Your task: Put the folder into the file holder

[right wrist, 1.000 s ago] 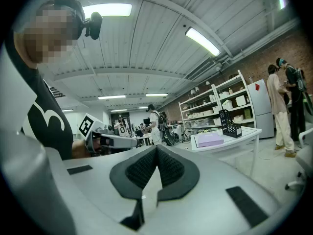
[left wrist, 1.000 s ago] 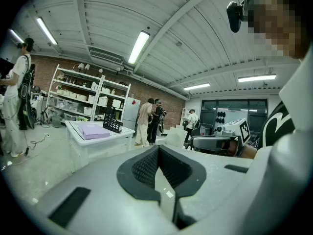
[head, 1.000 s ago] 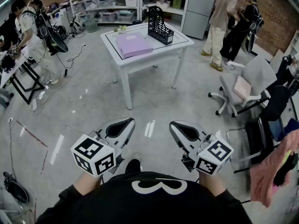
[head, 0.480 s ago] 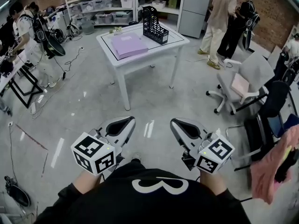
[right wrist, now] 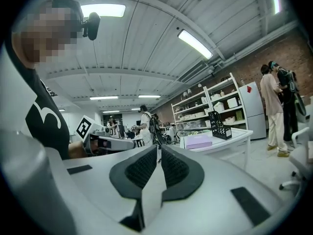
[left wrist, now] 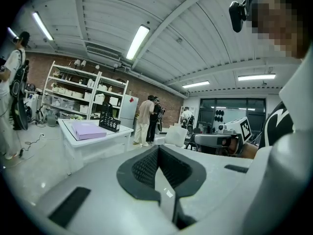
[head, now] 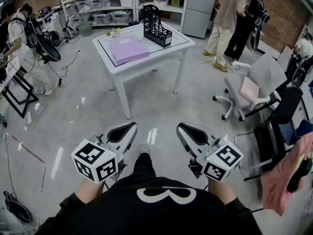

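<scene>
1. Two grippers, left gripper (head: 131, 127) and right gripper (head: 182, 127); each has its jaws together, holding nothing;
2. The purple folder (head: 128, 49) lies flat on the white table (head: 146, 65), beside the black file holder (head: 156, 27); both grippers are well apart from it.

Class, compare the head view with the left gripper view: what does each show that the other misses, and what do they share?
Head view only: the pink cloth at the right edge and the marker cube of the left gripper. Left gripper view only: the ceiling lights and the head camera. Both: the white table, the purple folder lying flat on it, and the black file holder standing apart from it.
</scene>
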A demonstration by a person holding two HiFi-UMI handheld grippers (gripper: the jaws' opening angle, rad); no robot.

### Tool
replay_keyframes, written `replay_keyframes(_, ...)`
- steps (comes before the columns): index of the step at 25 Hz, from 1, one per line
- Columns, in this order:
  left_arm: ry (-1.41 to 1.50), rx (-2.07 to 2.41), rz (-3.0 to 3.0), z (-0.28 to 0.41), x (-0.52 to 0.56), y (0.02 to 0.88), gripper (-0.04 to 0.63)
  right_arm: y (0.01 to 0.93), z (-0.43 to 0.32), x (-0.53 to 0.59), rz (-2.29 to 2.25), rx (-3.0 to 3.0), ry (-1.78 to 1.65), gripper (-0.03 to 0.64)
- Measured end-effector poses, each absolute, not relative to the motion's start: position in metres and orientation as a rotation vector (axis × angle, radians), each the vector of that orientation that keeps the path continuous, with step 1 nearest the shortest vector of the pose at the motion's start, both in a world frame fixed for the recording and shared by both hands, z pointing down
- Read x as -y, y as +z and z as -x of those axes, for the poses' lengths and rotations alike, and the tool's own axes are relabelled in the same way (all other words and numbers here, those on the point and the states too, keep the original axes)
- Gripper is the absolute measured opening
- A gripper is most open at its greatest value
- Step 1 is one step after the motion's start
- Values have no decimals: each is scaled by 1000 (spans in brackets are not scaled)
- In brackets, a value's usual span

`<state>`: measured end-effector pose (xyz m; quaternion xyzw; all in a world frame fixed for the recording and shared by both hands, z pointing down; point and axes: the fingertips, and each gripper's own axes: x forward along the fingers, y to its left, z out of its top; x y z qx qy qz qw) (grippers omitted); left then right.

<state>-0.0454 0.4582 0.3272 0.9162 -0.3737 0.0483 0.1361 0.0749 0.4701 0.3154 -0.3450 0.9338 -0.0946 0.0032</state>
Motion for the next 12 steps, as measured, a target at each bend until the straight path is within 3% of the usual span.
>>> replay_keyframes(2, 149, 1084, -2644, 47, -433, 328, 6, 314, -77, -443, 1096, -2926, -294, 23)
replay_keyframes(12, 152, 1101, -2568, 70, -251, 338, 6, 311, -70, -267, 1156, -2966, -289, 227)
